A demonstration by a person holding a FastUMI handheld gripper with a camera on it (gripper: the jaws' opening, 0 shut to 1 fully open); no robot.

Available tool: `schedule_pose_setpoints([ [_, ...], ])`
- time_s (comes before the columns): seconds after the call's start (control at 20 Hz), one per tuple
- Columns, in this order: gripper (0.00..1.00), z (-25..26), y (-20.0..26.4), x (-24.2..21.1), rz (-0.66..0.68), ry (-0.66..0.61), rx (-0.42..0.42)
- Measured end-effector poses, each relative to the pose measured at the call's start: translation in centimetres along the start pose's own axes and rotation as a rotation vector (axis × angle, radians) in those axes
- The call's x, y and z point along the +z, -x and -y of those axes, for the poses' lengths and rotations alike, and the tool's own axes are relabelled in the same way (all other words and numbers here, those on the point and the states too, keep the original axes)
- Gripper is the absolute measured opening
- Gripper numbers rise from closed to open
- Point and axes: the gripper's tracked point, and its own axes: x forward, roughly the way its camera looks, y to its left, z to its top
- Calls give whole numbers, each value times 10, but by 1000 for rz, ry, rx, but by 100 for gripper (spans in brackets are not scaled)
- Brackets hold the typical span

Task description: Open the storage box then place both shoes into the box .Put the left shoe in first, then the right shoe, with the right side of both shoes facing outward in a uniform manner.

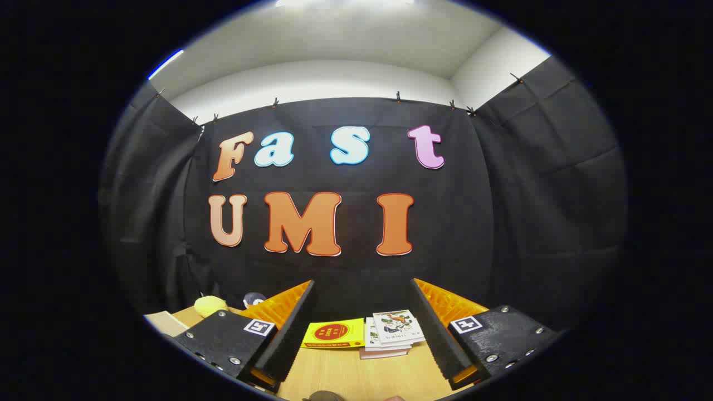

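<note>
In the gripper view, the gripper (365, 328) is seen at the bottom of the frame with its two fingers spread wide apart, released and grasping nothing; a broad stretch of bare wooden table (356, 376) lies between them. Beyond the gap, at lower centre, a yellow book (333, 334) is laid flat on the table, and just beside it to the right a small stack of white booklets (392, 333) is set, the two touching or nearly so. Both lie near the far edge of the table, close to the black cloth wall (345, 278) that rises behind and fills the middle of the frame. At lower left, past the left finger, a yellow soft object (210, 304) and a small dark round object (254, 299) are seen at the table's back edge; what they are cannot be told. A pale box edge (159, 321) is visible at far lower left. The storage box and the shoes cannot be located from this view. Open room is left on the table ahead of the fingers up to the books. A white ceiling (345, 39) is seen in the upper part of the frame, above the cloth's top edge
</note>
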Motion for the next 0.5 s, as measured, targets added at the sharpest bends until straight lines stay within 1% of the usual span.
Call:
schedule_pose_setpoints([
  [0.3,99,-20,2,10,1,12,31],
  [0.5,99,-21,5,12,-9,13,36],
])
